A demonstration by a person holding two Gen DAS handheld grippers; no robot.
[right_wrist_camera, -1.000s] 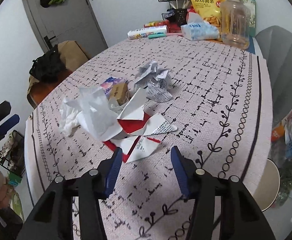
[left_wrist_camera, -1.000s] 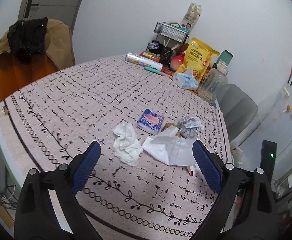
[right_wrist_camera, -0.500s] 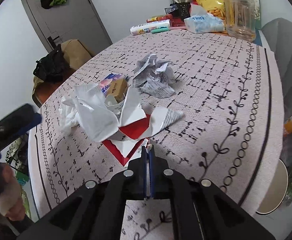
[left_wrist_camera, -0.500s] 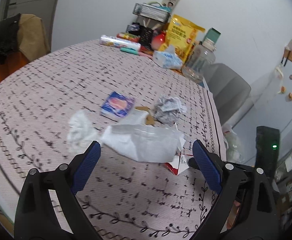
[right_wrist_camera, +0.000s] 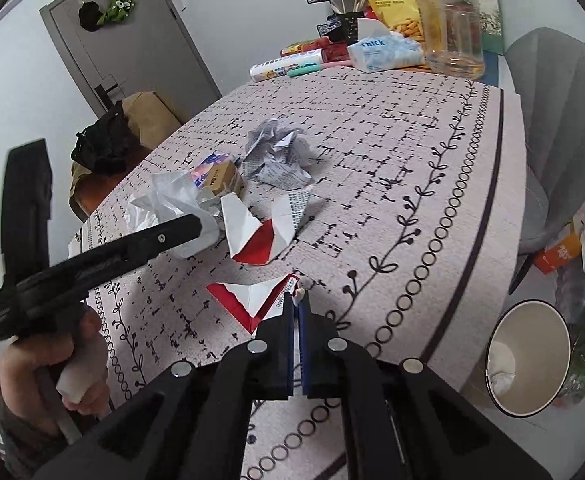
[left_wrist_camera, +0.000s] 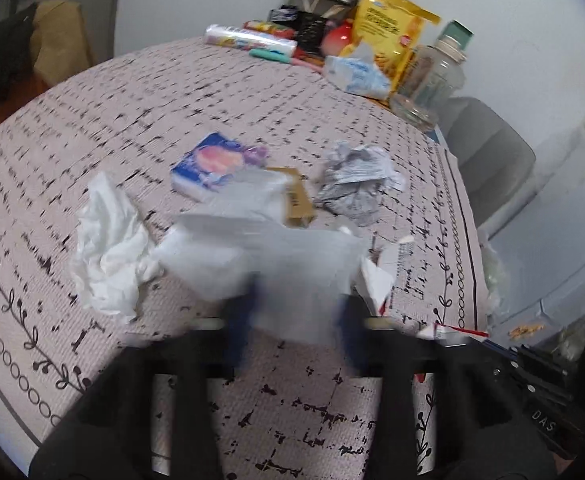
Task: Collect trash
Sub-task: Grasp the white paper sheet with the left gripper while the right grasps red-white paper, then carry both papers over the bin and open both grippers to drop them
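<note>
Pinching a corner of the limp, feather-light red-and-white wrapper (right_wrist_camera: 252,300) at lower centre, the right gripper (right_wrist_camera: 296,300) is clamped, while the left gripper (left_wrist_camera: 292,316) is closing on the thin, slippery clear plastic bag (left_wrist_camera: 276,256) at mid-frame.

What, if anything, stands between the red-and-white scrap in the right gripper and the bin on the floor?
Nothing visible. The right gripper pinches the red-and-white scrap by the table edge; the open bin stands below, beyond it.
</note>
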